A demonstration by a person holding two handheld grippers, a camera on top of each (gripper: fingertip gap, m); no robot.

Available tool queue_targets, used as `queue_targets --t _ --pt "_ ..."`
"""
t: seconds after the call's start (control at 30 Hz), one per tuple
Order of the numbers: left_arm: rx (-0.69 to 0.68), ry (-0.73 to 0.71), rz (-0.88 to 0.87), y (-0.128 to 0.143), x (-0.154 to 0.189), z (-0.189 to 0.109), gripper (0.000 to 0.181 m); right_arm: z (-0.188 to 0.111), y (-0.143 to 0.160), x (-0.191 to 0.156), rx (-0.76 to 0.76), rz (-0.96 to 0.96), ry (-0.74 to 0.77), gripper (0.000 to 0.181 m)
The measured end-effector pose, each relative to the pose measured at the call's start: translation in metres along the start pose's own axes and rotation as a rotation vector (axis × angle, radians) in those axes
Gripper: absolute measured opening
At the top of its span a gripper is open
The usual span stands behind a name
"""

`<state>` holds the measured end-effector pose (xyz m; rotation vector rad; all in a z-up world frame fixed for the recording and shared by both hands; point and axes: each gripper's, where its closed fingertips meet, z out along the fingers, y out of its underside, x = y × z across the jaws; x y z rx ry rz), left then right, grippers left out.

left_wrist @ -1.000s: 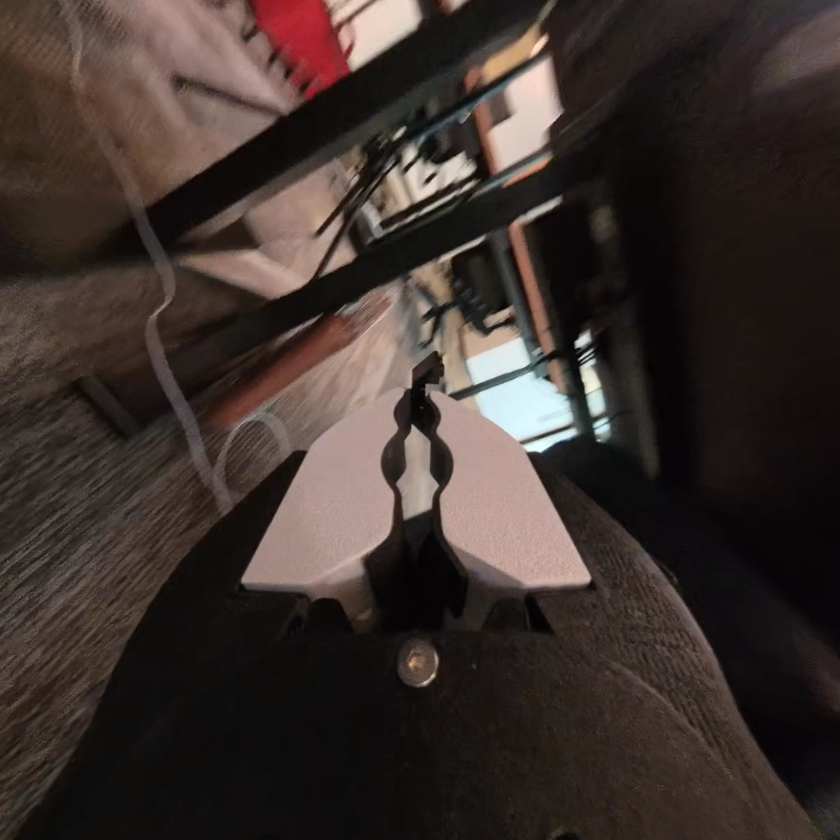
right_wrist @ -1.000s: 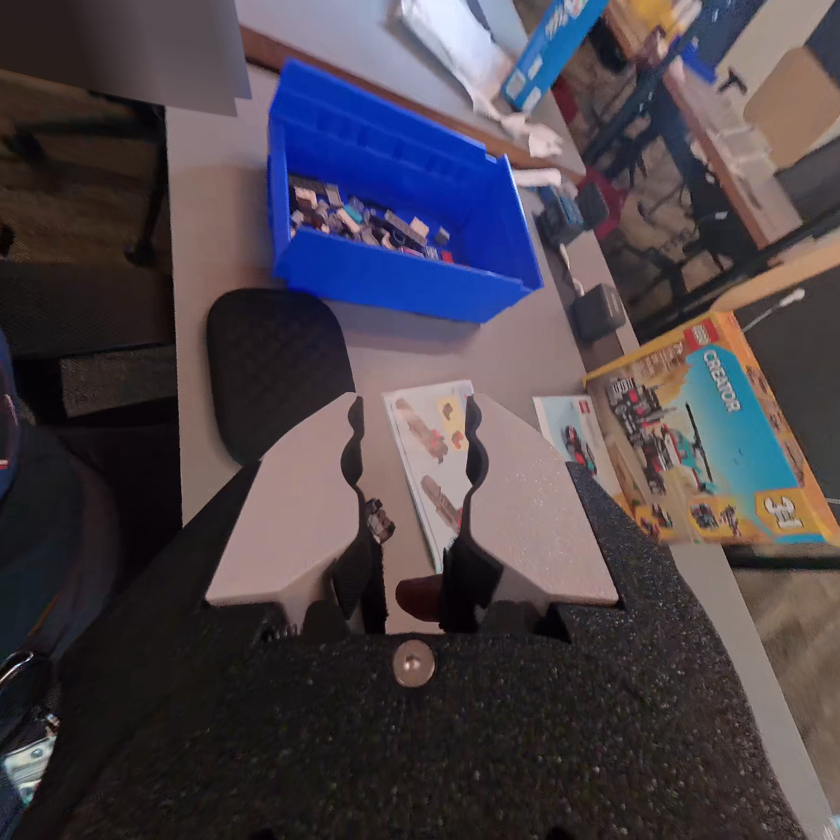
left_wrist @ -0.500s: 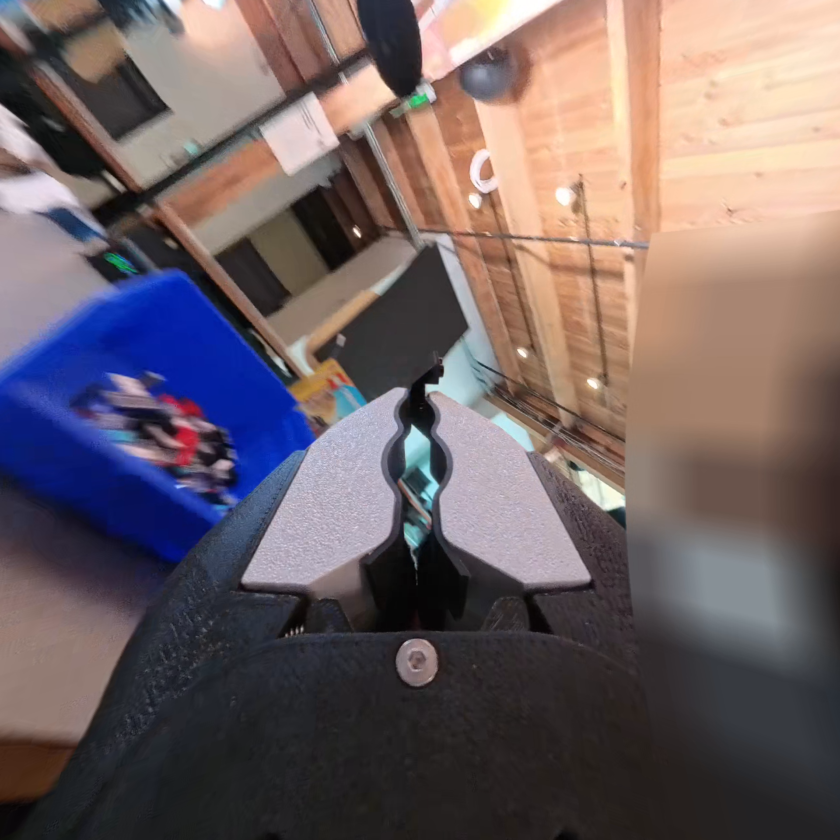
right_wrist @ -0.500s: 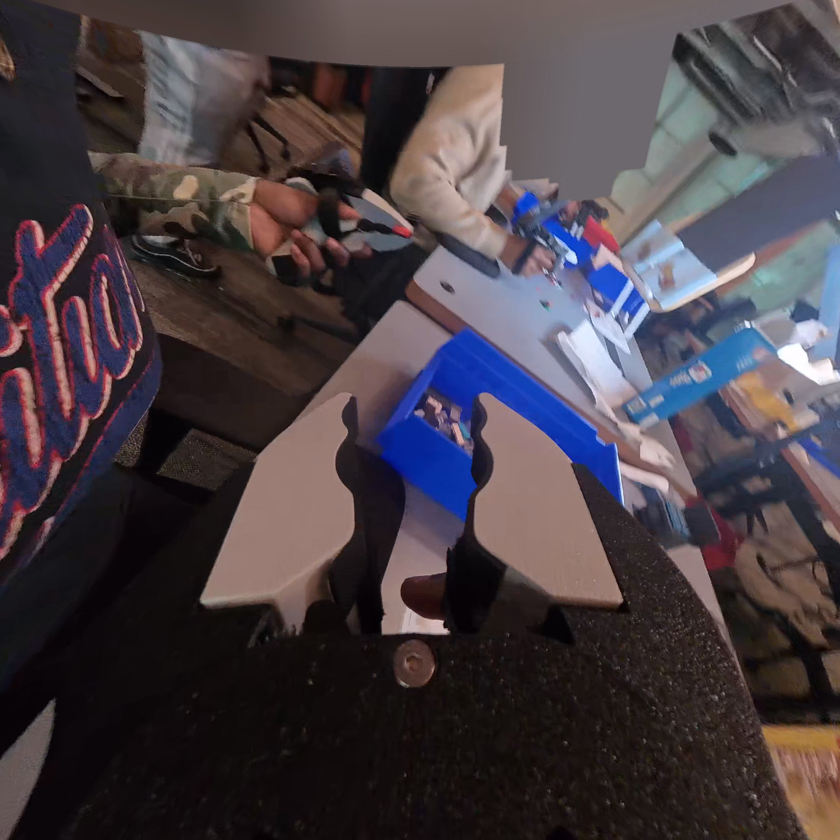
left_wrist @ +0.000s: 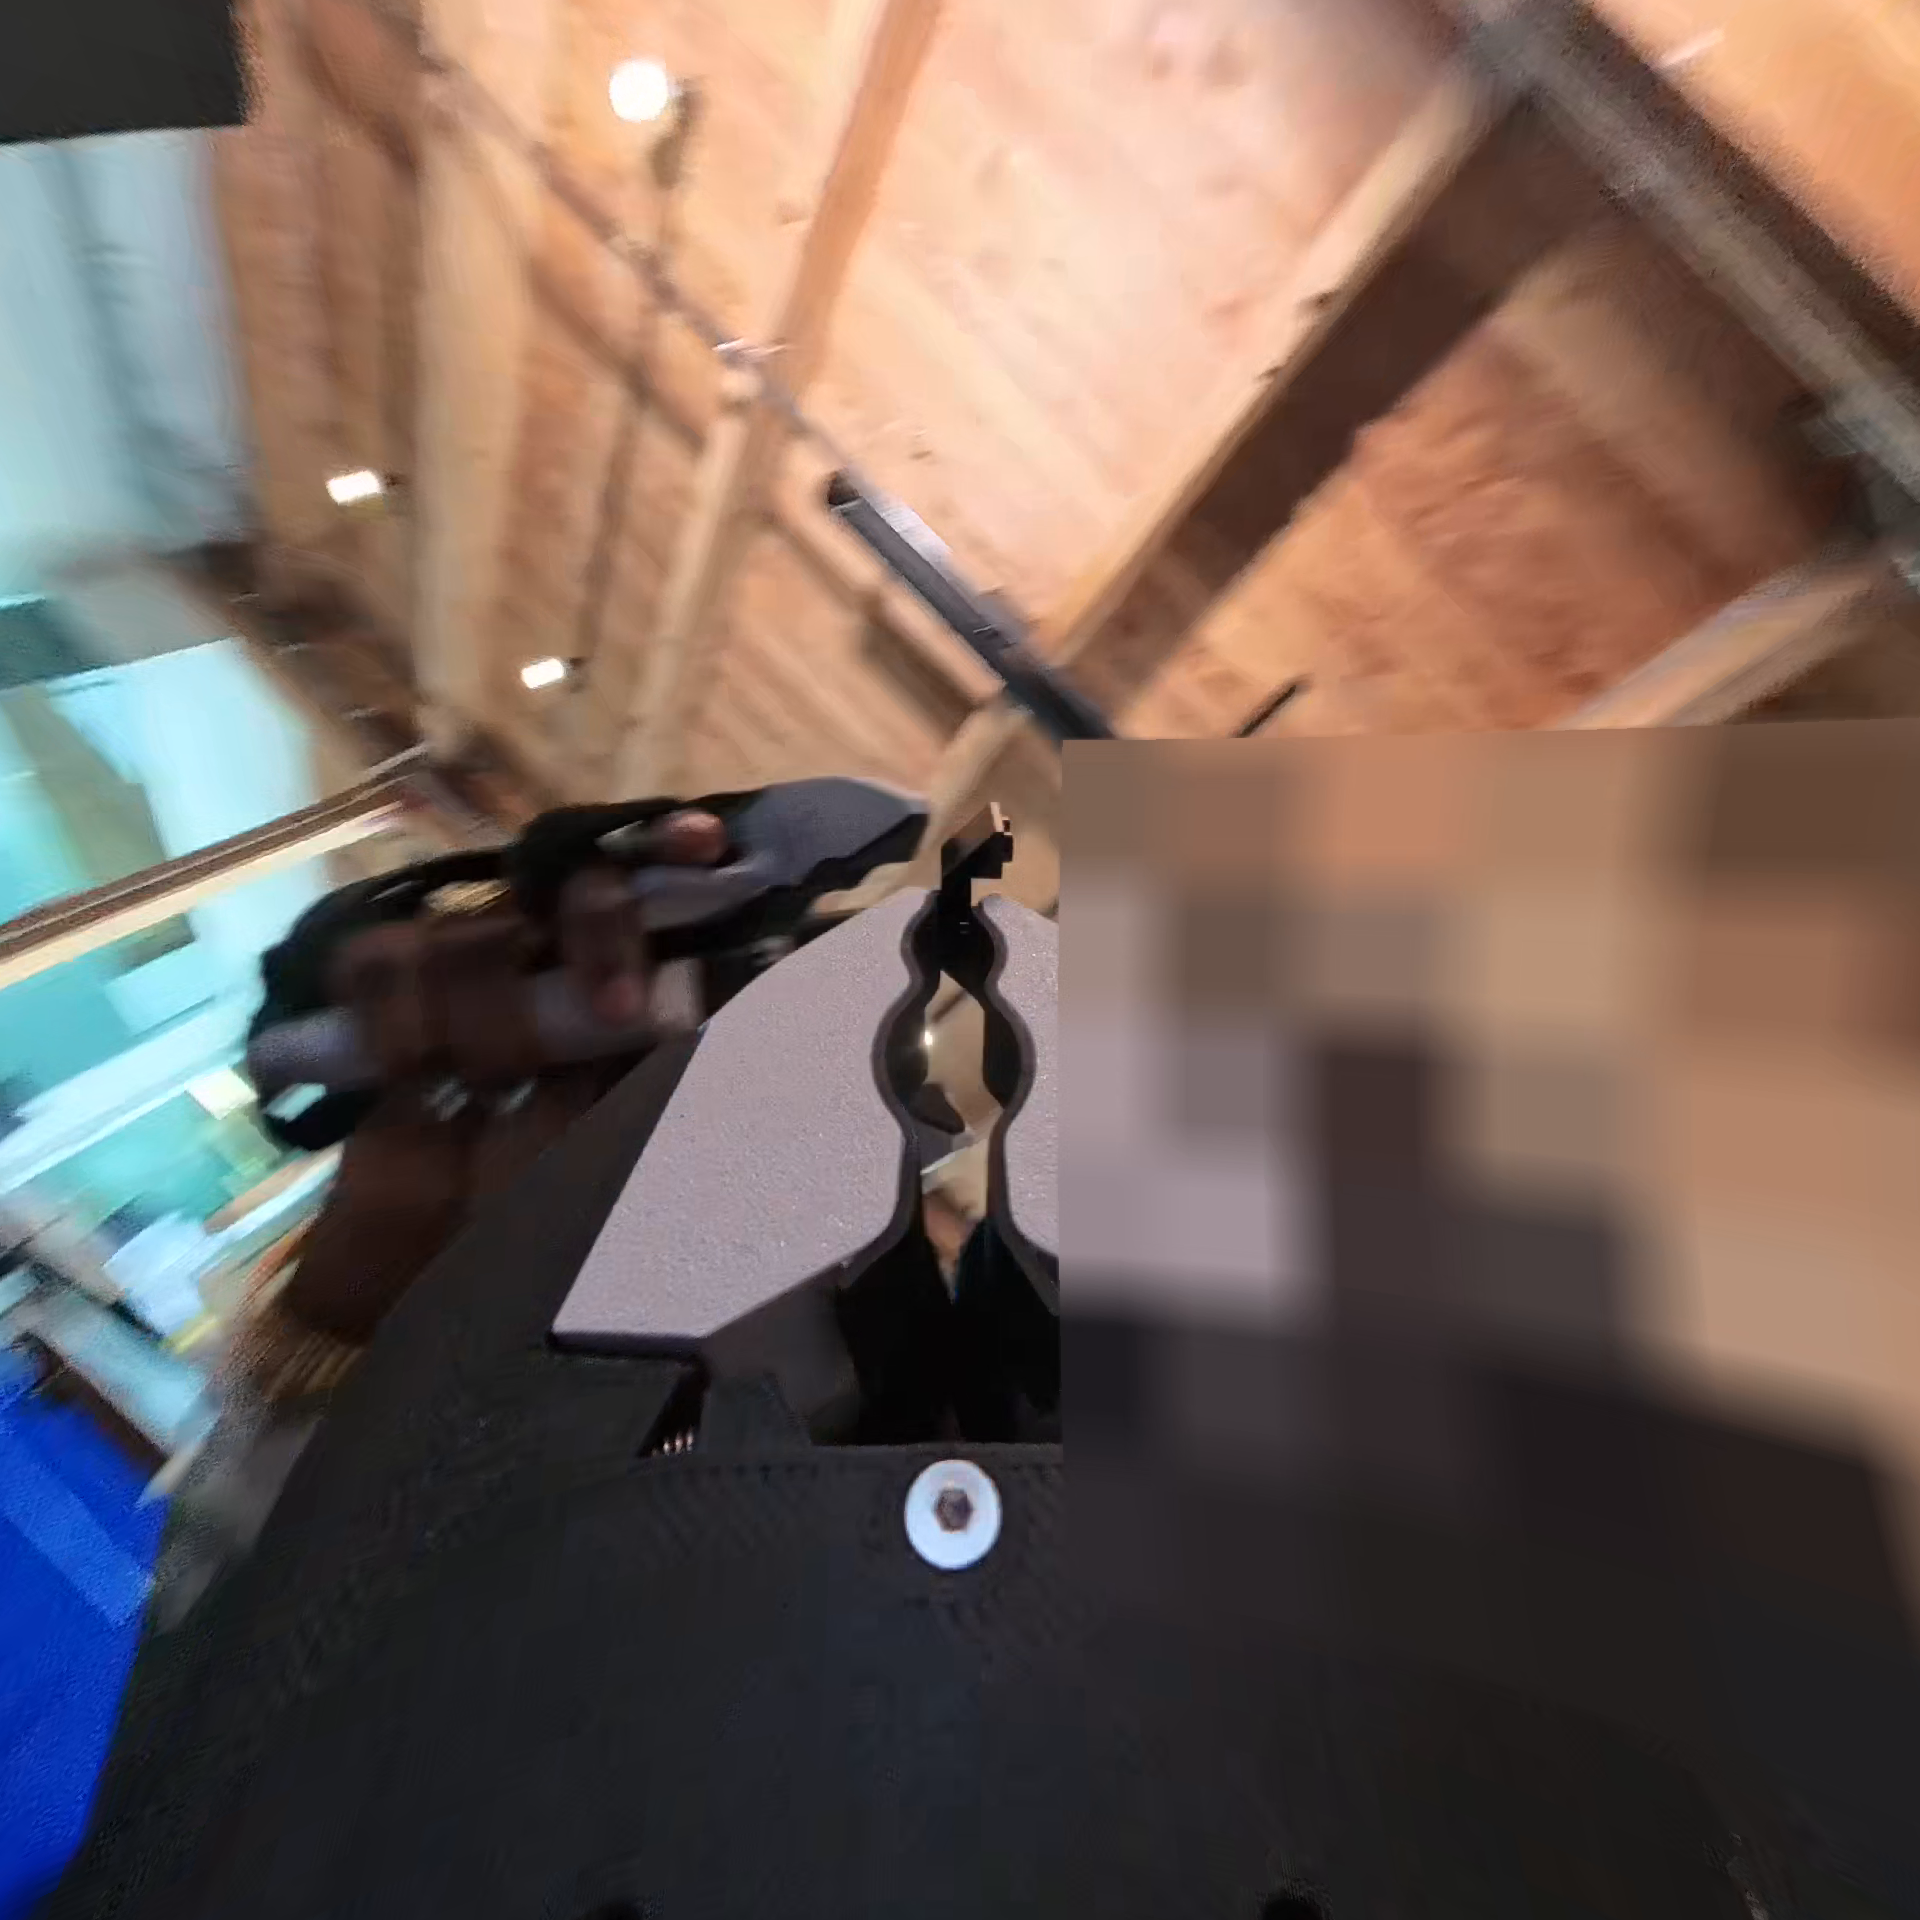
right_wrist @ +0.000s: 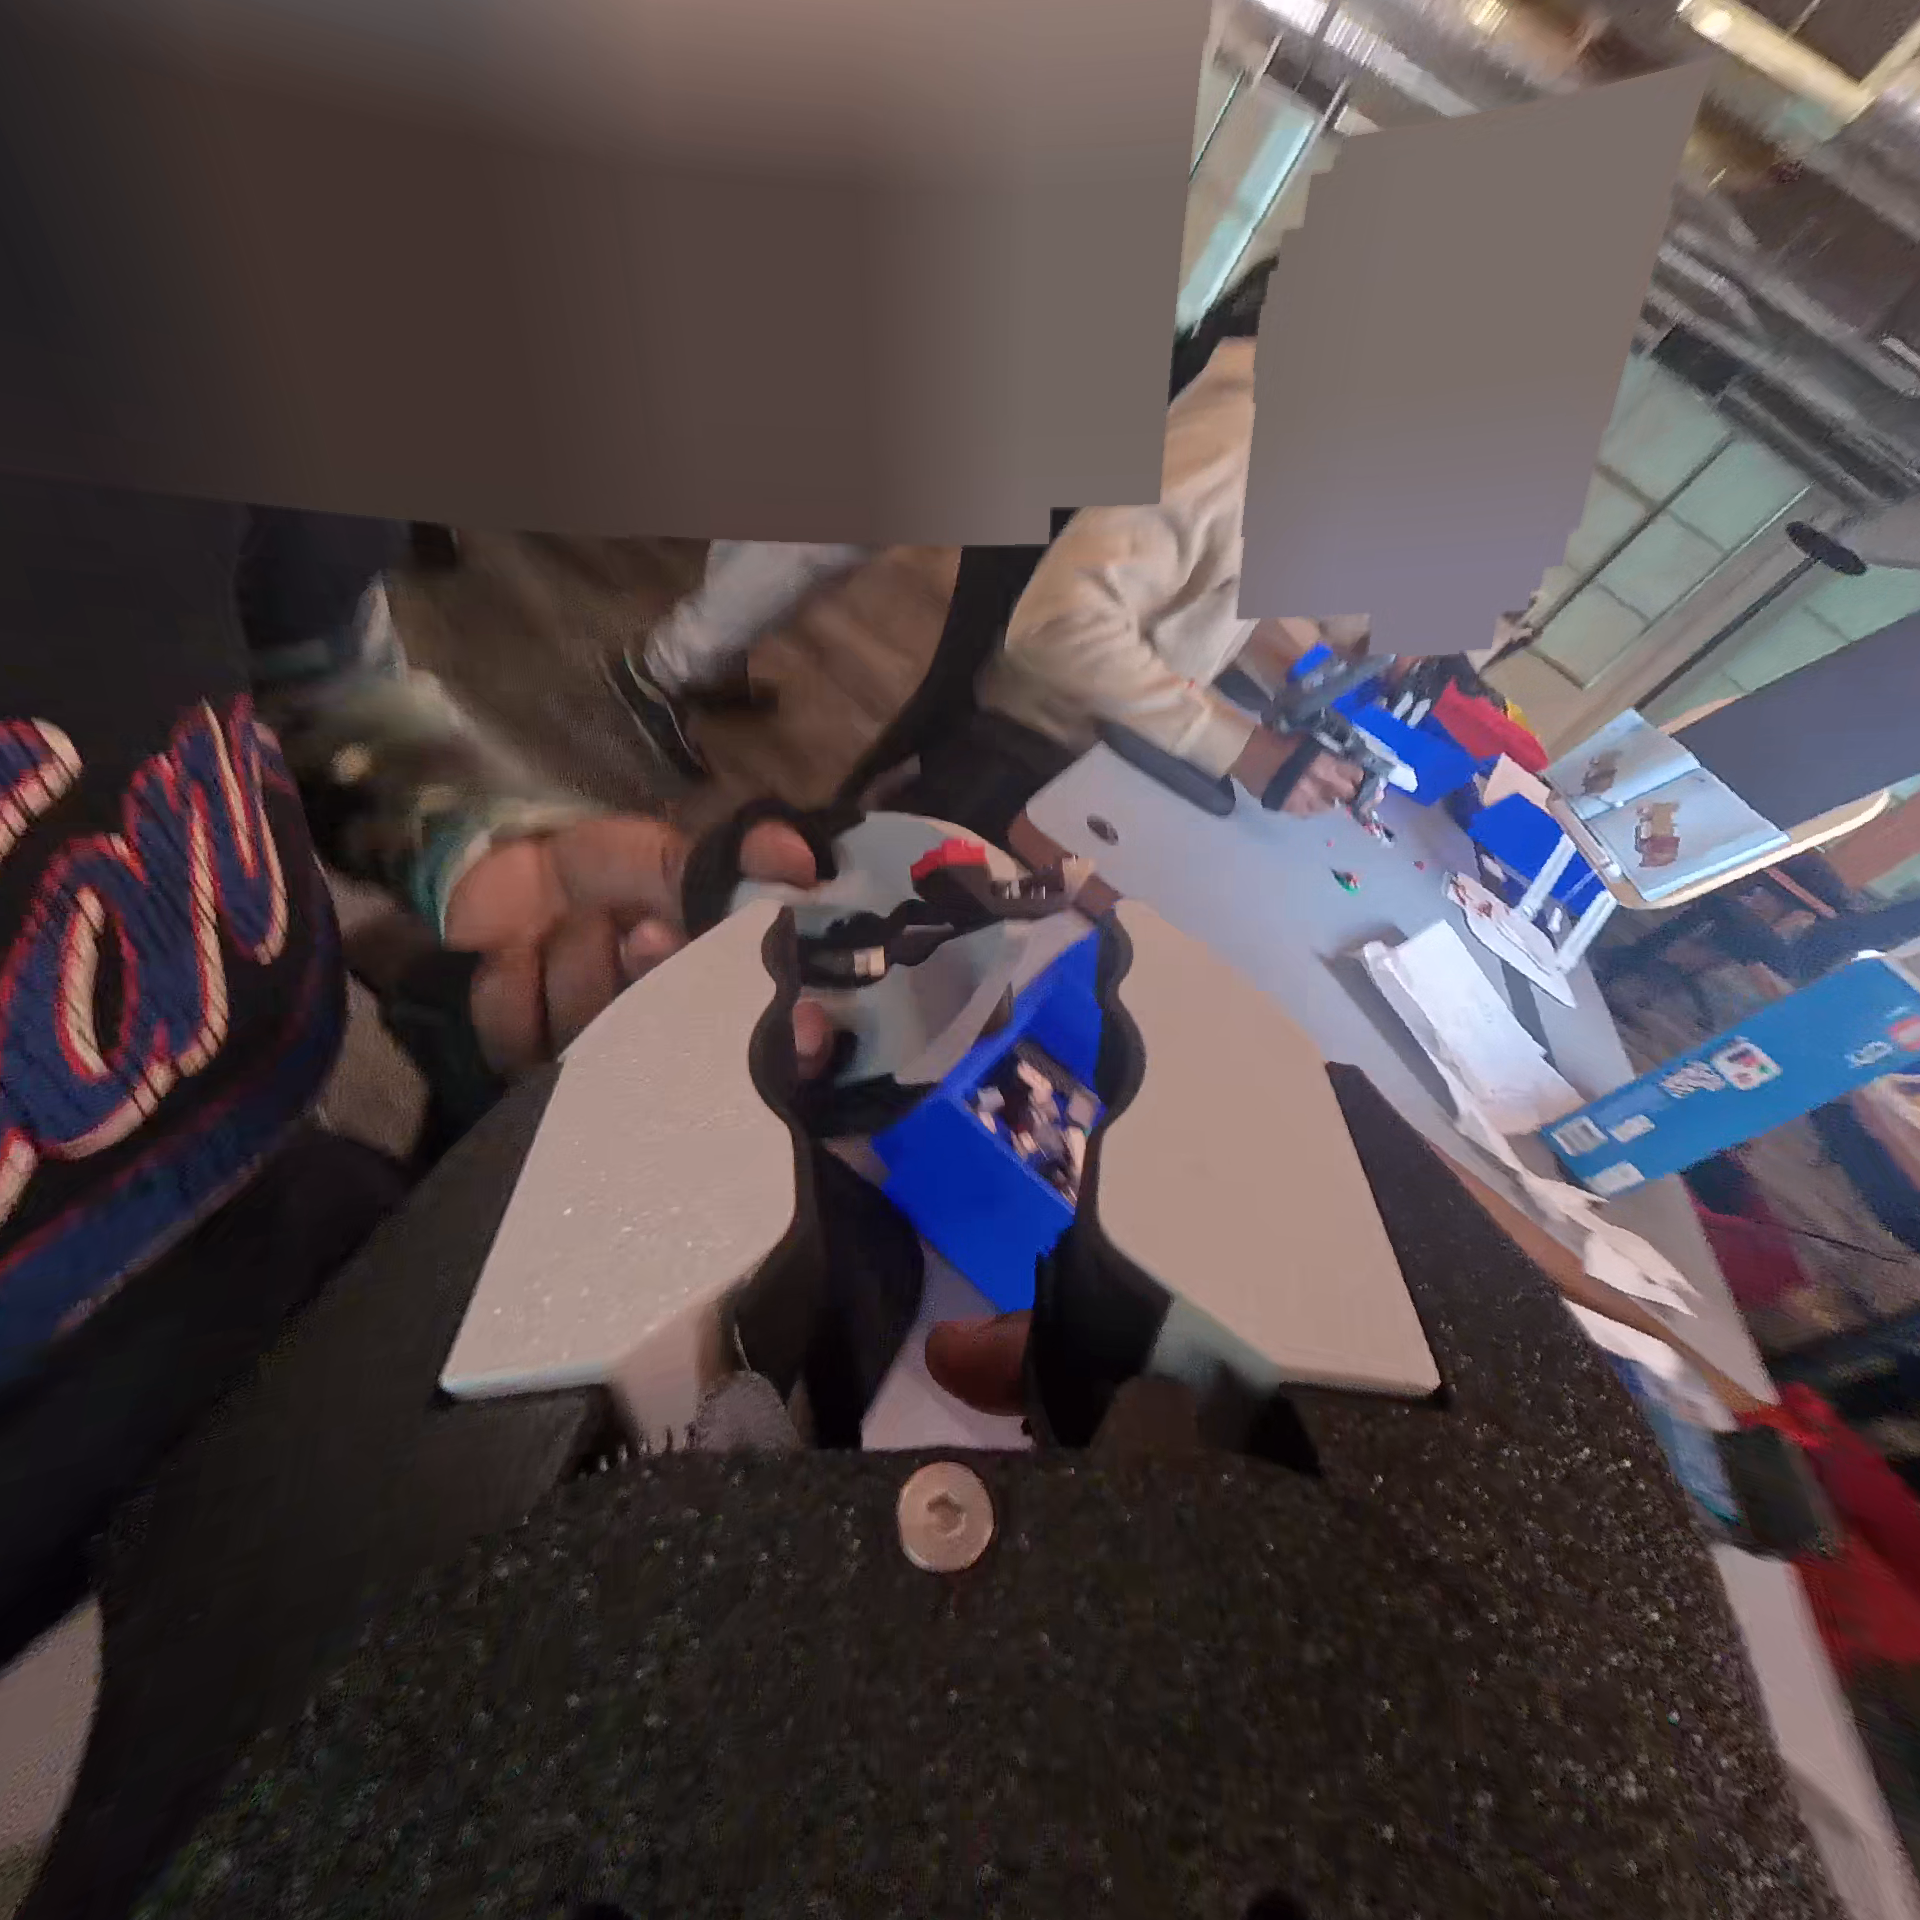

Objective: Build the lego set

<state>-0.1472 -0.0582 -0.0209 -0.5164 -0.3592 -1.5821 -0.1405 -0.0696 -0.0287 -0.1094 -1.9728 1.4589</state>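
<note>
bin (right_wrist: 966, 1164) on table (right_wrist: 1278, 883), box (right_wrist: 1745, 1091) right of it

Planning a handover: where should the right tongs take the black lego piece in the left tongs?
Probably its free outer end, coming from opposite the left tongs: the black lego piece is slim and pokes past their tips, its base clamped.

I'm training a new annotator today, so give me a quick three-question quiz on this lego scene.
1. True or false: the right gripper has its fingers closed on a brick.
2. The bin of loose lego pieces is: A) red, B) blue, C) green.
3. Fill in: the left gripper pinches a small ___ piece at its tips.
Key: 1 false, its fingers stand apart. 2 B. 3 black.
</note>
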Motion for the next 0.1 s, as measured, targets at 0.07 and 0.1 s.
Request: queue_targets --t 0.07,0.1 --pt "0.071 0.207 0.028 -0.001 0.011 0.006 0.005 -0.009 -0.008 0.01 0.147 0.155 0.073 0.053" --pt "0.112 0.301 0.095 -0.004 0.016 0.006 0.005 -0.014 -0.011 0.016 0.218 0.259 0.13 0.053"
